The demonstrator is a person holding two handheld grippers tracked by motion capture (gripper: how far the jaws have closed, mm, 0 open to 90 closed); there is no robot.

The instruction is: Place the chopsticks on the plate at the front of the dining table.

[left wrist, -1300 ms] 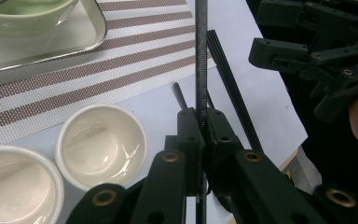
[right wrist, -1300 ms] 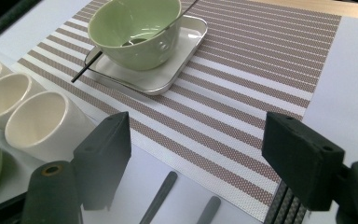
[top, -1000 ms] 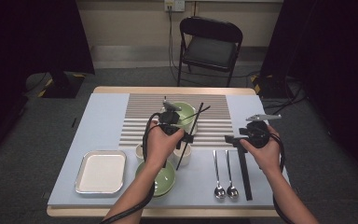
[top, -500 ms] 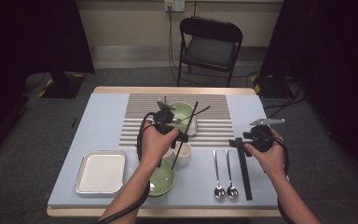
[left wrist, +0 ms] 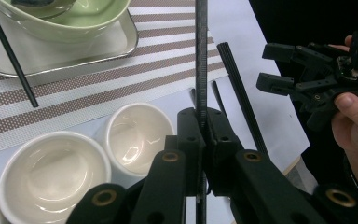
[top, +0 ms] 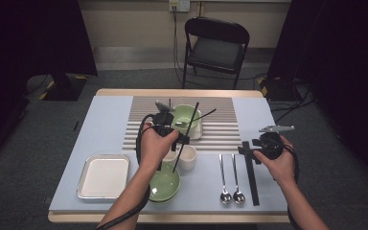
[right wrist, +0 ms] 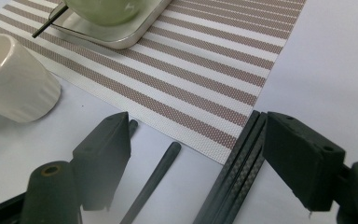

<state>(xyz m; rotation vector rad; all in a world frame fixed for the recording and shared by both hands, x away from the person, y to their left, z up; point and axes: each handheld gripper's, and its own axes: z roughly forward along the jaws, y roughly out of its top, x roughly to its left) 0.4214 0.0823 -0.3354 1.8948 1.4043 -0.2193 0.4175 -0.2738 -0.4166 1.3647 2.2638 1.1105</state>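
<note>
Your left gripper [top: 165, 125] is clamped on a thin black chopstick [top: 179, 158], pinching it partway along so the rod slants down toward you over the two small white ceramic cups [top: 188, 157]. In the left gripper view the jaws meet tightly on the rod, which probably keeps it from swivelling. Your right gripper [top: 255, 148] hovers with its jaws spread and nothing between them, low over the far end of the flat pair of black chopsticks [top: 251, 172] lying on the pale blue table [top: 103, 122], just right of the two steel spoons [top: 231, 178].

On the brown-striped placemat [top: 220, 124] a pale green bowl [top: 186, 117] sits in a small metal tray [top: 197, 133], with another black chopstick [top: 202, 116] leaning out of it. Nearer you lie a second green bowl [top: 165, 184] and an empty rectangular steel tray [top: 104, 175].

Open room lies on the right half of the mat and at the far left of the table. The cups crowd the held rod's lower tip, and the flat pair reaches close to the near edge.
</note>
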